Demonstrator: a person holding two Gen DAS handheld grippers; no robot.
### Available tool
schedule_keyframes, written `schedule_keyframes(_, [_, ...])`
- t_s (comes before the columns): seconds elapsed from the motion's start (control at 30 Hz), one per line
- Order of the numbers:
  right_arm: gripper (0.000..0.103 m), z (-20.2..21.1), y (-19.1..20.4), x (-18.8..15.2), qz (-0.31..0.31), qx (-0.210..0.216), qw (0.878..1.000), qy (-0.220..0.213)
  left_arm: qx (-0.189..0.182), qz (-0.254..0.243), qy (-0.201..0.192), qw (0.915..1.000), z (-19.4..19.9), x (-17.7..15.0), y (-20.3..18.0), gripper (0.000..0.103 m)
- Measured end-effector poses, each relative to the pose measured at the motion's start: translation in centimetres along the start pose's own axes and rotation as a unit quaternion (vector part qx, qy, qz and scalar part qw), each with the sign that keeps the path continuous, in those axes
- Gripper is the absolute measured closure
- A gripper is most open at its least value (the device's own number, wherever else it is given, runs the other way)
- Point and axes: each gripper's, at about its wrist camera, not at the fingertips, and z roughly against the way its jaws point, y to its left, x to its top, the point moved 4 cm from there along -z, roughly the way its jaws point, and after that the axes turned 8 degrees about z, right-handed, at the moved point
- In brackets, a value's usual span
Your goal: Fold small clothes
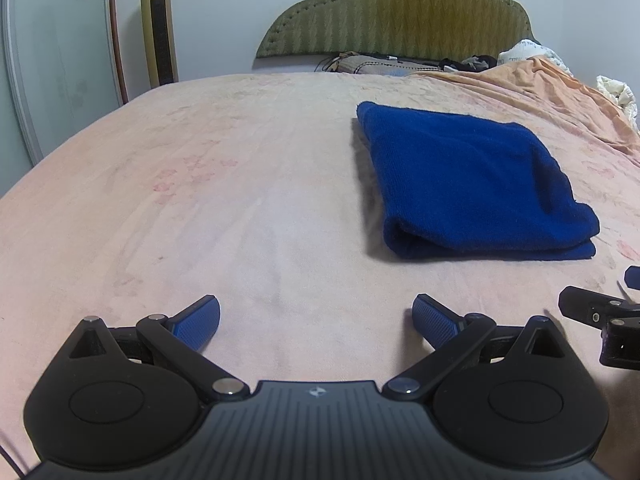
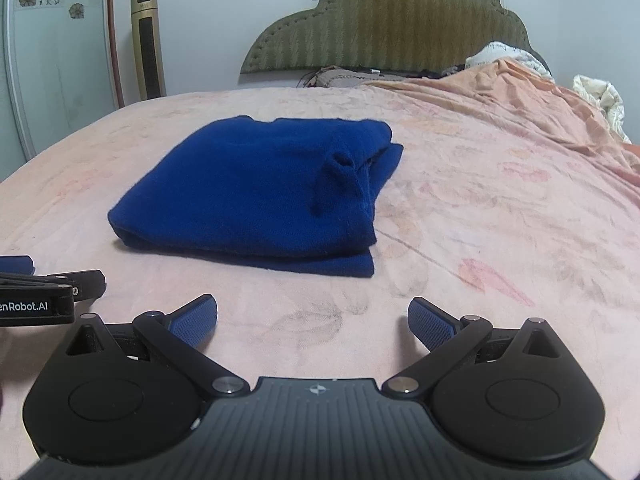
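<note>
Against the far wall at the left stands a gold tower fan (image 1: pixel 158 26), beside a flowered glass door (image 1: pixel 52 40). The pink bed (image 1: pixel 200 200) fills the room in front of it. The left gripper (image 1: pixel 316 320) hovers low over the near part of the bed, its blue pads (image 1: pixel 198 322) spread wide with nothing between them. Just to its right is the right gripper (image 2: pixel 312 320), its fingers likewise spread apart and empty. Ahead of both, near the middle of the bed, lies the blue sweater (image 2: pixel 256 196), folded into a thick rectangle, with one small flap puckered up on top. Neither gripper touches it. Behind rises the green headboard (image 2: pixel 400 24), and at the right an orange sheet (image 2: pixel 520 96) lies rumpled.
</note>
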Motion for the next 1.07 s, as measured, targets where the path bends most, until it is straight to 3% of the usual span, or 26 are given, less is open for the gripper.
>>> schedule_keyframes(1.07, [0.000, 0.57, 0.58, 0.71, 0.011, 0.011, 1.000, -0.005, 0.003, -0.005, 0.008, 1.0000, -0.09, 0.22, 0.77, 0.000])
